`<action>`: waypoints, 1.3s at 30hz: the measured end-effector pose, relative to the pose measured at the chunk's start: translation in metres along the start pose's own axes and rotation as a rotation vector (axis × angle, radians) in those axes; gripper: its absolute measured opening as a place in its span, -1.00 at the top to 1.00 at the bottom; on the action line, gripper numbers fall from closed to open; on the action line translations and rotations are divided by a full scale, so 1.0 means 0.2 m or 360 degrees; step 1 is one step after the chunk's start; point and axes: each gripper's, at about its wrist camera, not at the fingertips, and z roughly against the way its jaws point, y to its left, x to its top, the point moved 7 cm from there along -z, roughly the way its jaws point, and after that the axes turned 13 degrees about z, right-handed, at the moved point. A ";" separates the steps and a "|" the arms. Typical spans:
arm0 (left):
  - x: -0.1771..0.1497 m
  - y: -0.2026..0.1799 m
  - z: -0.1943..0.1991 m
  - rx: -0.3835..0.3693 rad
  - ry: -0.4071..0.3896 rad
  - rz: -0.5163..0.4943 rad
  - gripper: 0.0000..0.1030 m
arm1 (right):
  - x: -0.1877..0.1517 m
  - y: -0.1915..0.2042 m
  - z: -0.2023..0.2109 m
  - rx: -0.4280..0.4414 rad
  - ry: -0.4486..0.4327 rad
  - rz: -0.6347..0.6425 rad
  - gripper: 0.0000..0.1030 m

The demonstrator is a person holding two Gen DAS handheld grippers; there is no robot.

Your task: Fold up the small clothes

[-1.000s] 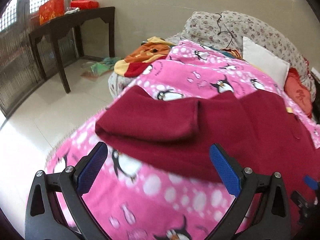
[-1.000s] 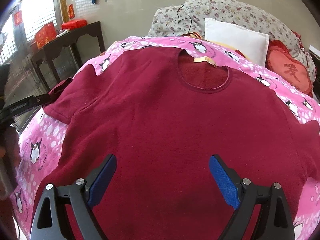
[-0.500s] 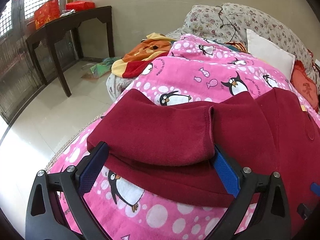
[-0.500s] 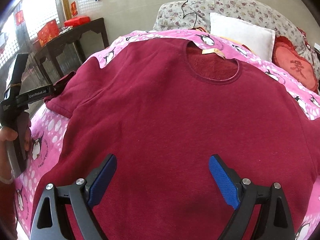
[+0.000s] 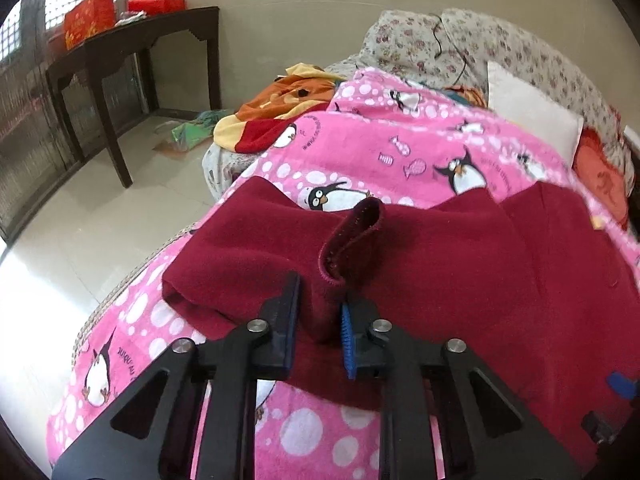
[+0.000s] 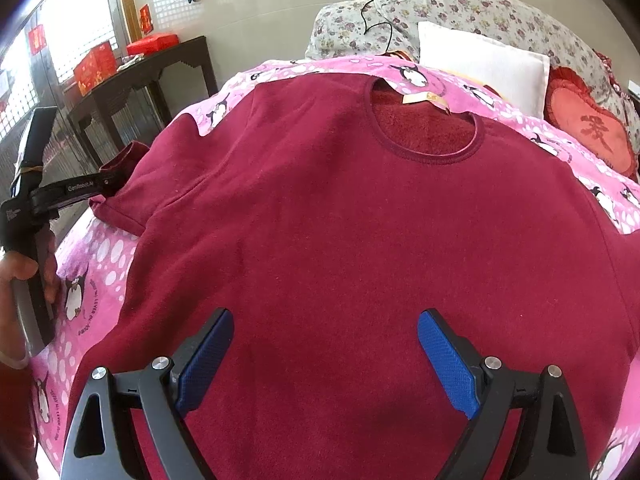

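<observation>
**Left gripper clamped on sleeve; right gripper spread over shirt body**

On the pink penguin blanket [image 6: 608, 200] a maroon sweatshirt [image 6: 340, 220] lies flat, front up, neckline [image 6: 424, 128] toward 12 o'clock in the right wrist view, a tan label visible inside the collar.

Left gripper [image 5: 318, 312]: its jaws have just been closing and now stand pressed together on the folded sleeve [image 5: 256, 256]. Fabric is bunched between the blue pads, and the sleeve cuff [image 5: 352, 236] stands up in a loop just beyond the fingertips, at 12 o'clock from them. The rest of the sleeve spreads toward 10 o'clock; the shirt body extends toward 3 o'clock. In the right wrist view this gripper [image 6: 108, 182] enters from 9 o'clock, carried by a hand [image 6: 20, 276], and meets the sleeve at the shirt's left edge.

Right gripper [image 6: 324, 344]: jaws spread wide, nothing between the pads. It is over the lower body of the sweatshirt, which fills the view from 6 to 12 o'clock. Contact with the cloth cannot be determined.

A white pillow [image 6: 484, 68] and a red cushion [image 6: 588, 136] lie beyond the neckline at 1 to 2 o'clock.
</observation>
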 end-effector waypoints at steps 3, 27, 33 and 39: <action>0.04 -0.02 0.15 -0.0066 -0.0058 0.0015 0.75 | 0.01 -0.01 0.03 0.0012 -0.0020 -0.0017 -0.79; -0.50 -1.37 0.53 -0.0795 0.0280 -0.0396 0.75 | -0.15 -0.68 0.50 -0.0156 -0.0189 -0.0453 -0.79; -0.50 -1.20 0.57 -0.0669 0.0192 -0.0442 0.73 | -0.09 -0.49 0.38 0.0172 -0.0149 -0.0356 -0.79; -0.31 -0.72 0.51 -0.0473 0.0145 -0.0214 0.64 | 0.10 -0.14 0.11 0.0543 -0.0053 -0.0261 -0.79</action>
